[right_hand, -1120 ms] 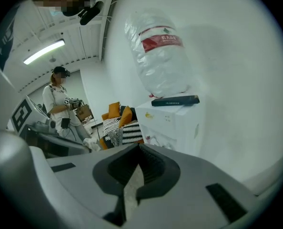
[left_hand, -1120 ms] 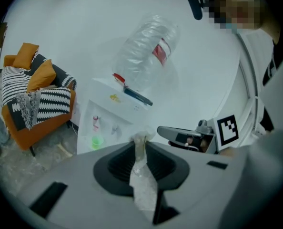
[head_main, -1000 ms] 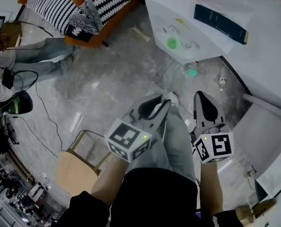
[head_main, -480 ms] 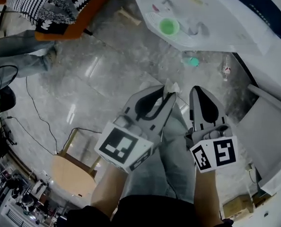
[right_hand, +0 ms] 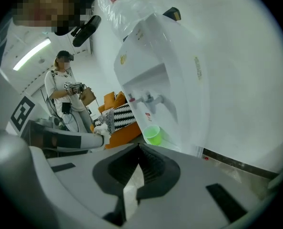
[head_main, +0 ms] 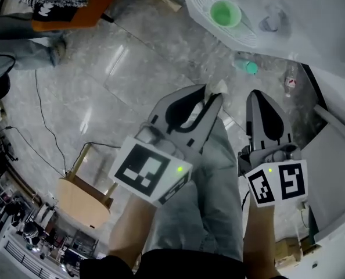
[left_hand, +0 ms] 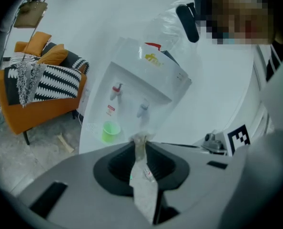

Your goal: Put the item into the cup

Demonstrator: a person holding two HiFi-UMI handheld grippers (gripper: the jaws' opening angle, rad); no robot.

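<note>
**Packet [left_hand: 144, 182] pinched, cup [head_main: 225, 13] ahead**

My left gripper [head_main: 211, 95] has its jaws pinching a small white packet, whose tip pokes out past the jaw ends. My right gripper [head_main: 265, 97] is pressed together on nothing. The green cup stands on the dispenser [left_hand: 148, 78] tray, well apart from both.

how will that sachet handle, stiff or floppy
The sachet looks thin and crinkled, so it is probably floppy and light. Pinched in the left tool, its free top stands up past the tips, so it likely holds some shape.
</note>
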